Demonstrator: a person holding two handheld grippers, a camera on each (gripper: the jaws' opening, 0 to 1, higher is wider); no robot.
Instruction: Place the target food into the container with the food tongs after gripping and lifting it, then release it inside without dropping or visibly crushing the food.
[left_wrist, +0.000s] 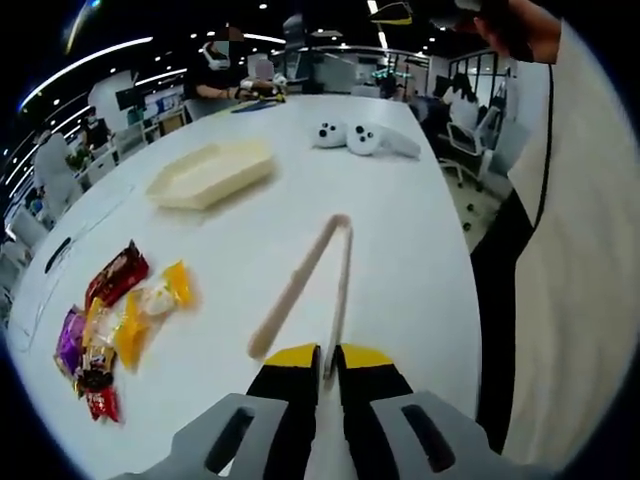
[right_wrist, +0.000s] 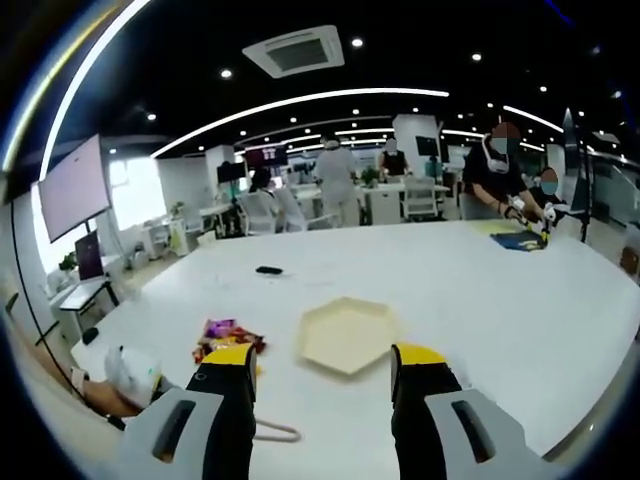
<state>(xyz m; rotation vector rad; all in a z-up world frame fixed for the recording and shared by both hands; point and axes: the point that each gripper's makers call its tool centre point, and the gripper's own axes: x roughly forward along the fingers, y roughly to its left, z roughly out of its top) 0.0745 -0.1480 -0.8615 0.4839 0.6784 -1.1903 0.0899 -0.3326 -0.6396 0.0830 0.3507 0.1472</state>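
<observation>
The left gripper is clenched on one arm of the beige food tongs, which lie on the white table. The right gripper hangs with its jaws wide apart, holding nothing. The wrapped snacks sit near the table's edge, well apart from the cream tray, with lots of bare table between.

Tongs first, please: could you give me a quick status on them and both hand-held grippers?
Left hand-held gripper shut on tongs. Right hand-held gripper open, above tray. Snacks untouched on table.
</observation>
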